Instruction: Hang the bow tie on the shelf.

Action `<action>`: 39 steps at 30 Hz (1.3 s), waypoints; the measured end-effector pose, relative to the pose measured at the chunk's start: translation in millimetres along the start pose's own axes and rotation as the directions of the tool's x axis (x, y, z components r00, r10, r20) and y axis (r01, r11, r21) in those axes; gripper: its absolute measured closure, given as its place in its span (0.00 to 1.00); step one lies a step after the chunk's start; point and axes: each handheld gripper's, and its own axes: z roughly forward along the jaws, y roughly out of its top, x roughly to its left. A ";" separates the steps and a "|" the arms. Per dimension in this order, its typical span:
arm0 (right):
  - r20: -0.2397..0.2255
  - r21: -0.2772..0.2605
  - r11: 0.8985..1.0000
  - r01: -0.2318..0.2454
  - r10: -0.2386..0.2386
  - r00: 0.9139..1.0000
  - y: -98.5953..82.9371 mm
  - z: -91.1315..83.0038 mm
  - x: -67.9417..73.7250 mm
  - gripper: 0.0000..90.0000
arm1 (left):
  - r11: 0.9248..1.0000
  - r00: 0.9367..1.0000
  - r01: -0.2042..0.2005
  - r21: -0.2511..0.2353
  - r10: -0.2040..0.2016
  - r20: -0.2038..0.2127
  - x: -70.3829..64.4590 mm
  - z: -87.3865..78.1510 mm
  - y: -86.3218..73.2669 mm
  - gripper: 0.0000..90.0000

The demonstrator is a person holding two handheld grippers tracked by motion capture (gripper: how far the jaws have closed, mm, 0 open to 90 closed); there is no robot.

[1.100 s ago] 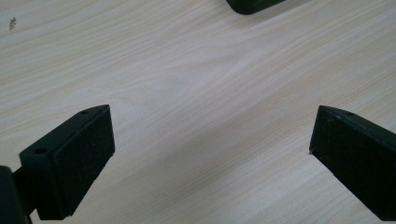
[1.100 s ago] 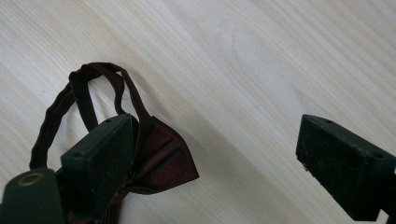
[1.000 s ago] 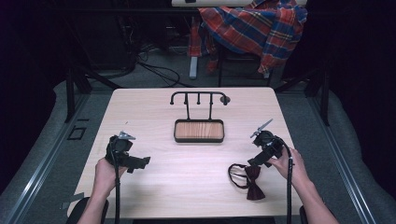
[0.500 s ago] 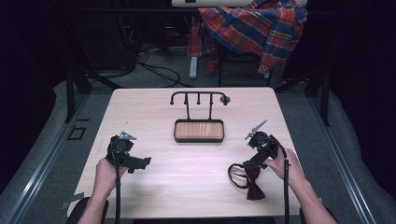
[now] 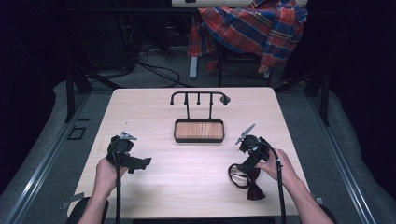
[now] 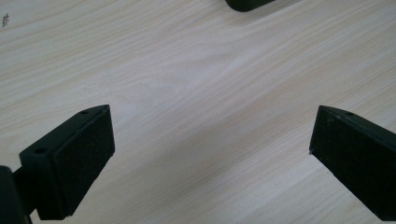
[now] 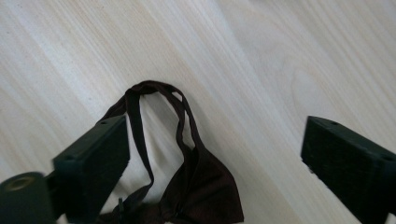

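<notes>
Bow tie [image 7: 201, 186] lying on worktop [image 5: 196, 177]; right gripper [image 7: 215, 158] hovering released, straddling strap for pickup; left gripper [image 6: 210, 154] idling released.

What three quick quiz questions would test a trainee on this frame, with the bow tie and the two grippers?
1. True or false: the right gripper is clamped shut on the dark red bow tie.
2. Which does the bow tie's strap loop lie on? A) the wooden tray B) the bare table C) the black hook rack
3. Fill in: the left gripper has nothing but ____ between its jaws.

Key:
1. False; its jaws stand wide apart over the bow tie.
2. B
3. Table top
</notes>
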 end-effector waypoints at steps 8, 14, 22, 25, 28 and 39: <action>-0.020 0.024 1.000 0.008 -0.008 1.000 6.2 9.8 3.7 0.27 | 1.000 1.000 0.000 0.003 0.000 -0.005 0.0 0.3 -0.1 0.00; -0.040 0.037 0.999 0.014 -0.012 0.999 6.5 18.1 8.6 0.46 | 1.000 1.000 0.000 0.008 0.000 0.000 0.3 0.7 0.0 0.00; -0.030 0.087 0.995 0.043 -0.041 0.999 8.1 24.7 12.3 0.60 | 1.000 1.000 -0.003 0.011 0.003 -0.003 -0.3 1.3 0.2 0.00; -0.033 0.107 0.993 0.054 -0.051 0.998 8.9 27.2 14.5 0.65 | 1.000 1.000 -0.003 0.010 0.003 -0.003 -0.1 1.0 0.2 0.00; -0.047 0.110 0.993 0.046 -0.041 0.998 8.9 29.9 15.5 0.70 | 1.000 1.000 -0.001 0.010 0.001 -0.003 0.2 1.0 0.1 0.00; -0.012 0.143 0.989 0.033 -0.032 0.999 8.4 33.4 15.8 0.81 | 1.000 1.000 0.001 0.015 -0.001 -0.009 0.2 0.8 -0.3 0.00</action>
